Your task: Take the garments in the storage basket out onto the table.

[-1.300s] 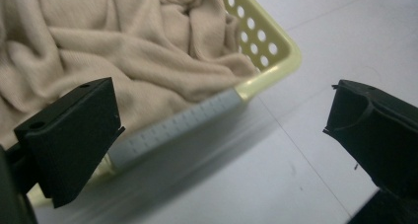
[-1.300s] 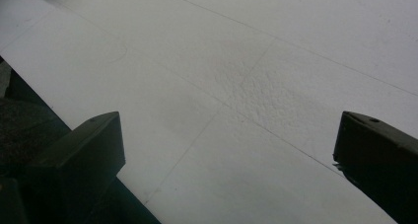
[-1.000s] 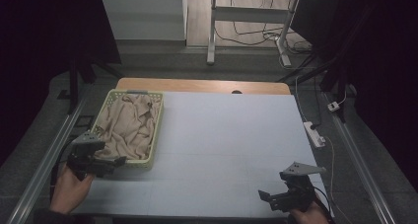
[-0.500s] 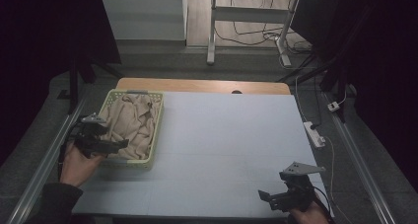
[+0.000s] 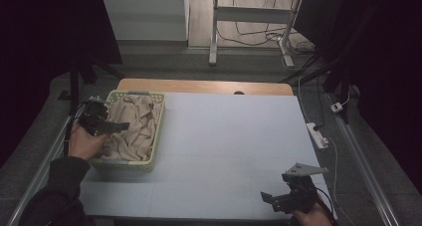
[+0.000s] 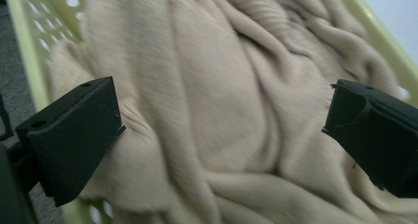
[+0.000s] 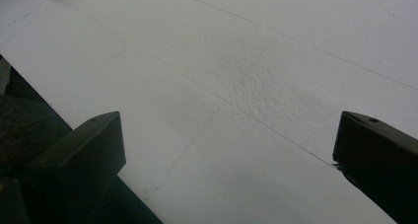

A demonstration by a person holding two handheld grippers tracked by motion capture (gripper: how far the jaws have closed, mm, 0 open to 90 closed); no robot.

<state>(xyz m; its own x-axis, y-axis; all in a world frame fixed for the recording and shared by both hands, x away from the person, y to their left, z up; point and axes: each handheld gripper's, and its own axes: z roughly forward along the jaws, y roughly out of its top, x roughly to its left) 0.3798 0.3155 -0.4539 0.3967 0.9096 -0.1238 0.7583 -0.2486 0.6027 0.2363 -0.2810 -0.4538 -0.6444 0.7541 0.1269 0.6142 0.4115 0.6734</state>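
We note the left tongs (image 5: pixel 115 127) jaws wide apart over the beige cloth (image 6: pixel 222 105) heaped in the green basket (image 5: pixel 158 136) at the tabletop's left; risk: pinching 1 fold drags the light basket; right tongs (image 5: pixel 271 198) idle, apart.

the cloth (image 6: pixel 217 100) was beige with a fine ribbed knit, lying in a pale yellow-green basket (image 5: pixel 158 131). the table (image 5: pixel 234 141) top was light blue-grey, and both grippers' jaws were black.
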